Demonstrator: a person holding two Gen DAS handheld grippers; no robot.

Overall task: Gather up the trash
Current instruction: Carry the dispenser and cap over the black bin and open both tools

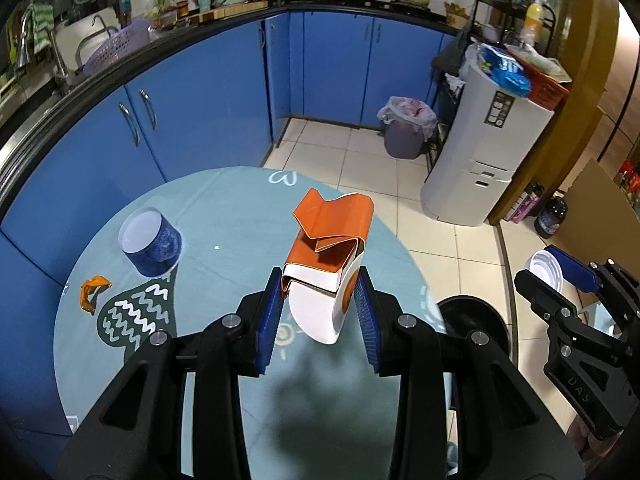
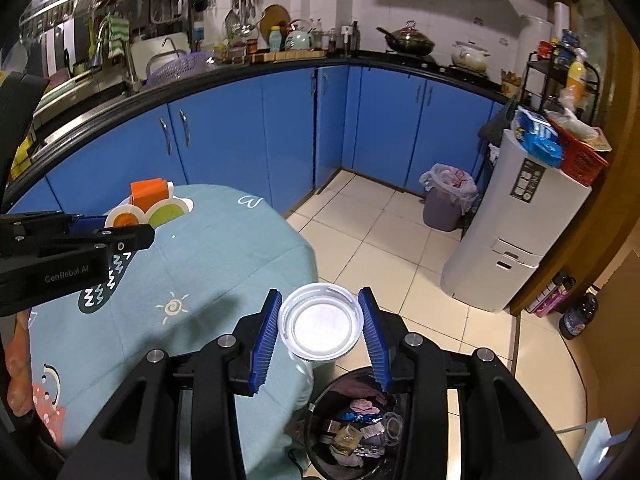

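While our left claw (image 1: 320,300) clamps the folded orange-and-white carton (image 1: 330,264) between its blue pads, lifted above the round teal tabletop (image 1: 224,272), our right claw (image 2: 320,328) grips a white plastic lid (image 2: 320,322) by its rim. From the right wrist view the lid sits flat between the pads, held beyond the tabletop's edge and above the black trash bin (image 2: 320,420) on the floor, though the lid is offset toward the bin's far rim. That bin already holds crumpled wrappers and scraps. In the left wrist view we see the carton standing tilted in the pads, its orange flaps bent open at the top.

Still lying on the tabletop are a blue cup (image 1: 154,242) with a white inside, tipped over with its mouth toward the far left, and a small orange peel scrap (image 1: 92,292) near the left edge, well apart from the cup. Farther off on the tiled floor, a grey bin with a white liner (image 1: 404,128) stands by the blue cabinets (image 1: 208,92), beside a white appliance (image 1: 492,148).
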